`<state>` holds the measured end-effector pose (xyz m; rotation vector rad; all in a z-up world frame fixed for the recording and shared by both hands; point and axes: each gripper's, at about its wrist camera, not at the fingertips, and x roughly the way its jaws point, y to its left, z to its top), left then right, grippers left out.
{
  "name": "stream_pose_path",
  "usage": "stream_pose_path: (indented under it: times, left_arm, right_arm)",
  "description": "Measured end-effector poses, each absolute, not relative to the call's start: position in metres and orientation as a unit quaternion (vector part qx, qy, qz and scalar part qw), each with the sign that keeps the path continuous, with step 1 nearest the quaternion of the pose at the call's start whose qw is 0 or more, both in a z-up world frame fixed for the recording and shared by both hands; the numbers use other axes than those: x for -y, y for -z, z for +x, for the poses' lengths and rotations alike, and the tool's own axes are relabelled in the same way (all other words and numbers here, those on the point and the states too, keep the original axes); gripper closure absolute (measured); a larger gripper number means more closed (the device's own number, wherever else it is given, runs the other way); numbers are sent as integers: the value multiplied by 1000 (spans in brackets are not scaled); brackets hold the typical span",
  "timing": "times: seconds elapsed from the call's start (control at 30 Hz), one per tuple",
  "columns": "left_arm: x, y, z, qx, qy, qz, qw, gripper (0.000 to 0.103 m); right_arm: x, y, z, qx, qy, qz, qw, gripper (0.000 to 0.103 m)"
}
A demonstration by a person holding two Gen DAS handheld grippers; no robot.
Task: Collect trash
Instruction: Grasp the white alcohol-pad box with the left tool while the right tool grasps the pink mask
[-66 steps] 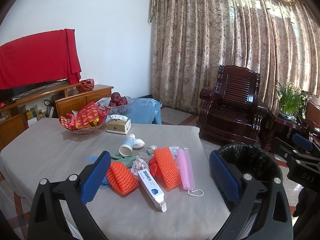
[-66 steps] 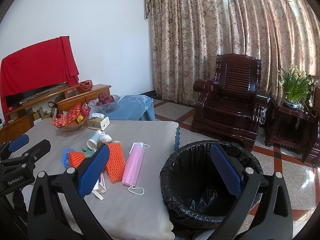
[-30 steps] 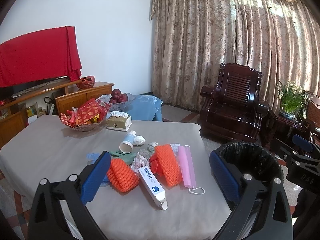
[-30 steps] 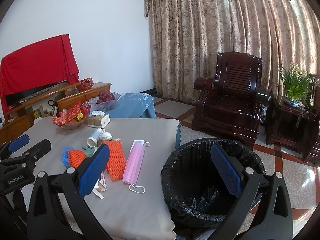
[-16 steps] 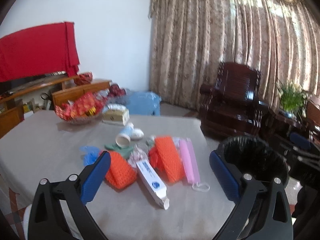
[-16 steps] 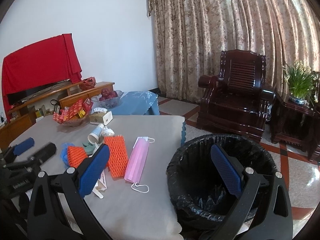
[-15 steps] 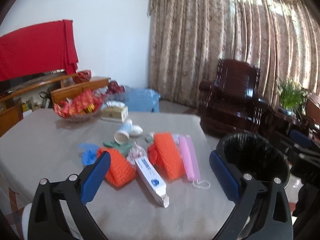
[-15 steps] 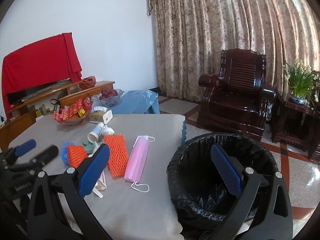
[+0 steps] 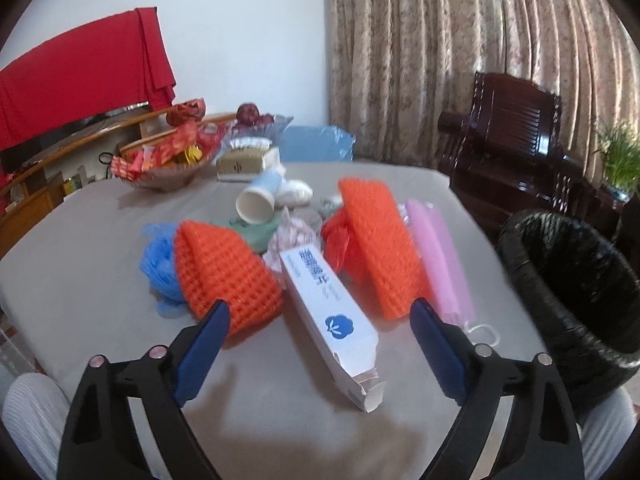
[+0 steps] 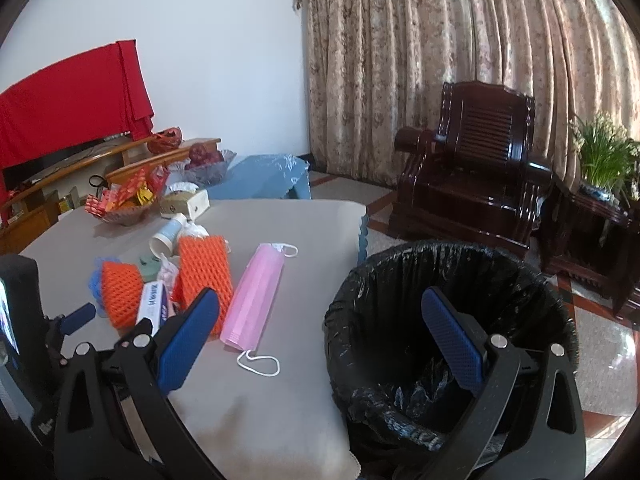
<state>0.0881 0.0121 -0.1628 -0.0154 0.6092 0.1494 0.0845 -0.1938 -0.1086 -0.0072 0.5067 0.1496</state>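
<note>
Trash lies on the grey table (image 9: 100,216): a white carton (image 9: 328,312), two orange foam nets (image 9: 224,272) (image 9: 380,240), a pink face mask (image 9: 440,256), a paper cup (image 9: 258,200) and a blue plastic bag (image 9: 158,260). My left gripper (image 9: 318,330) is open, low over the table, its fingers either side of the carton's near end. My right gripper (image 10: 316,328) is open and empty between the table edge and the black-lined bin (image 10: 448,320). The mask (image 10: 256,292) and nets (image 10: 204,268) also show in the right wrist view.
A tissue box (image 9: 246,162), a snack basket (image 9: 160,160) and a fruit bowl (image 9: 256,120) stand at the table's far side. A dark wooden armchair (image 10: 472,184) and a potted plant (image 10: 604,160) stand beyond the bin. The left gripper shows at the left (image 10: 72,320).
My left gripper has moved forward and down towards the trash pile, so the carton and nets now loom large. My right gripper has shifted slightly closer to the table and bin.
</note>
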Motion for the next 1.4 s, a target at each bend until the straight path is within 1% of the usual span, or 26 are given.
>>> stream_pose_path:
  times: [0.1,0.27,0.37,0.4,0.43,0.47,0.57,0.63,0.67,0.7,0.73,0.8,0.87,1.03,1.07,1.17,1.23,1.3,1.37,1.4]
  left_arm:
    - [-10,176,99,-317,-76,-2,946,20]
    - [-8,192,114,-329,-83,6,941,23]
    - [-7,201,123,-344,-63,-3,937,39]
    - [-7,202,125,-348,-58,-3,936,49]
    - [-8,204,127,-353,-48,-3,934,55]
    - [-9,203,127,-354,-44,-2,934,55]
    - [-14,200,124,-348,-40,-6,937,61]
    - [-17,196,121,-343,-38,-6,939,66]
    - [-18,194,119,-339,-34,-5,940,66]
    - [-20,193,118,-337,-32,-3,941,69]
    - [-23,190,117,-333,-30,0,942,74]
    - [-28,191,116,-336,-26,-3,941,74]
    - [-32,193,116,-339,-28,-5,940,74]
    - [-33,197,118,-341,-25,-5,940,73]
    - [-32,198,119,-344,-24,-7,939,73]
    - [-35,204,124,-356,-25,-15,934,72]
    - [-34,207,125,-361,-23,-17,932,72]
    - [-34,207,125,-362,-21,-20,932,73]
    - [-32,205,125,-363,-17,-20,931,74]
    - [-33,205,126,-363,-16,-20,932,74]
  right_arm:
    - [189,120,98,-266,-77,0,961,5]
    - [181,130,114,-277,-84,-4,957,5]
    - [175,133,121,-283,-90,-7,955,5]
    - [174,133,122,-284,-92,-9,954,5]
    - [172,135,125,-287,-94,-11,953,5]
    - [169,137,126,-289,-98,-12,952,5]
    - [159,144,131,-299,-108,-19,948,6]
    - [150,150,136,-306,-114,-25,945,11]
    - [145,153,139,-311,-119,-25,942,17]
    - [140,158,141,-319,-127,-25,939,22]
    - [135,162,144,-325,-132,-27,936,23]
    - [126,168,148,-333,-141,-33,932,28]
    - [114,177,156,-346,-151,-44,925,31]
    - [110,193,173,-373,-144,-37,916,33]
    - [110,196,177,-380,-139,-36,914,36]
    - [111,206,189,-410,-149,-30,900,47]
    - [109,210,193,-427,-170,-24,888,59]
    - [106,211,194,-432,-191,-22,881,86]
    - [102,208,191,-429,-212,-24,878,96]
    - [101,206,188,-425,-215,-27,879,99]
